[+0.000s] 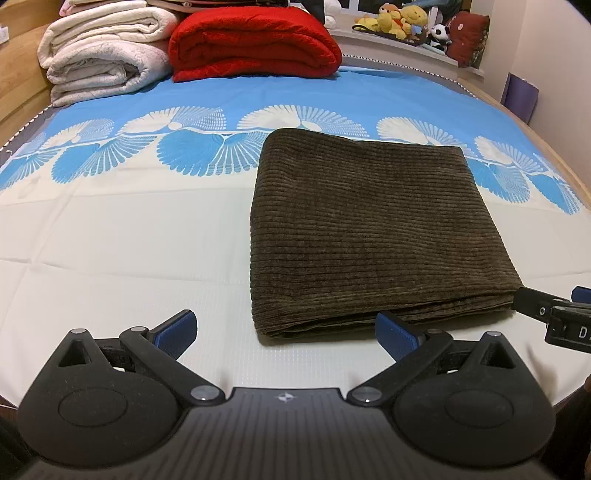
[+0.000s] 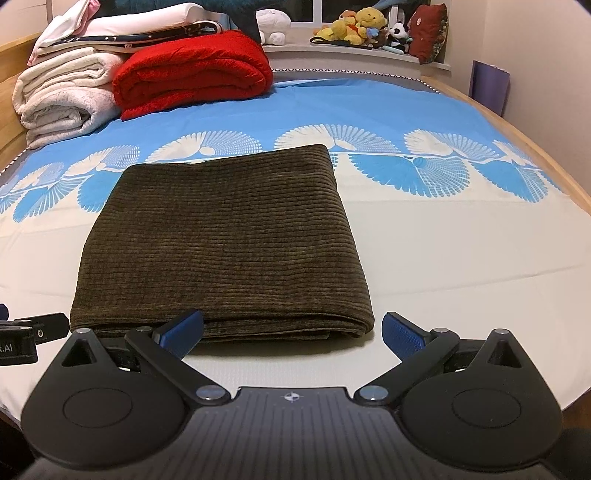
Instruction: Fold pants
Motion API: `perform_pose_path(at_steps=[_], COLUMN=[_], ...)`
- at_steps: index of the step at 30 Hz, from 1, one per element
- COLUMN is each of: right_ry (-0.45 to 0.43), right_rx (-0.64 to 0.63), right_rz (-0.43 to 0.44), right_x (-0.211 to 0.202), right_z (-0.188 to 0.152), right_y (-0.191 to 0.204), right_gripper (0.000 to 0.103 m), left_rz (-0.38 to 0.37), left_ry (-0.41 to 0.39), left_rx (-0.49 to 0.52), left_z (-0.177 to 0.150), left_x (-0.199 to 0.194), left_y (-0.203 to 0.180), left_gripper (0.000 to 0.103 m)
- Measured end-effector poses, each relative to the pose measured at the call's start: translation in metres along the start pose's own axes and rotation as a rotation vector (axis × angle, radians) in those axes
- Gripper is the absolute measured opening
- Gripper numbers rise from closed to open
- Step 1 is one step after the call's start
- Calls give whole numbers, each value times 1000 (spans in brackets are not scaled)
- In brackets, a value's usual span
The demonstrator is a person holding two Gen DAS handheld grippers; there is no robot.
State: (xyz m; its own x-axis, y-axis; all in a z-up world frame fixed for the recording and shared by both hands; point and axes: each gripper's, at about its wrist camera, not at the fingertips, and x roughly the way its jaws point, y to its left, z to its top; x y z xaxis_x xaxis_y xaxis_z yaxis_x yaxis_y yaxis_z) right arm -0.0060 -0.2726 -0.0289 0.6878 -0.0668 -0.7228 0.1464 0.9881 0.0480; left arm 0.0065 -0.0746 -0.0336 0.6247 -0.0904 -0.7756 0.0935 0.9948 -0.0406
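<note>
Left hand-held gripper (image 1: 284,330) and right hand-held gripper (image 2: 291,330) both hang released, blue pads spread wide, at the near edge of the folded brown corduroy pants (image 1: 365,229), which lie flat on the bed (image 1: 129,236).

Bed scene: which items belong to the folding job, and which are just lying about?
Job: folded dark olive corduroy pants; left claw, open; right claw, open.

Lying about: folded red blanket; cream blanket stack; plush toys.
</note>
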Motion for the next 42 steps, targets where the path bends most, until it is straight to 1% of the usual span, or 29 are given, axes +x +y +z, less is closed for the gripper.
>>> perform_pose_path(at_steps=[42], right_ry=[10], right_rx=[-5], right_rz=[4], right_x=[5], right_z=[-1], right_y=[-1], right_gripper=[102], left_rz=[-12], left_ry=[-6], left_rx=[17], left_z=[0], left_x=[2], left_y=[-4], left_gripper=[103])
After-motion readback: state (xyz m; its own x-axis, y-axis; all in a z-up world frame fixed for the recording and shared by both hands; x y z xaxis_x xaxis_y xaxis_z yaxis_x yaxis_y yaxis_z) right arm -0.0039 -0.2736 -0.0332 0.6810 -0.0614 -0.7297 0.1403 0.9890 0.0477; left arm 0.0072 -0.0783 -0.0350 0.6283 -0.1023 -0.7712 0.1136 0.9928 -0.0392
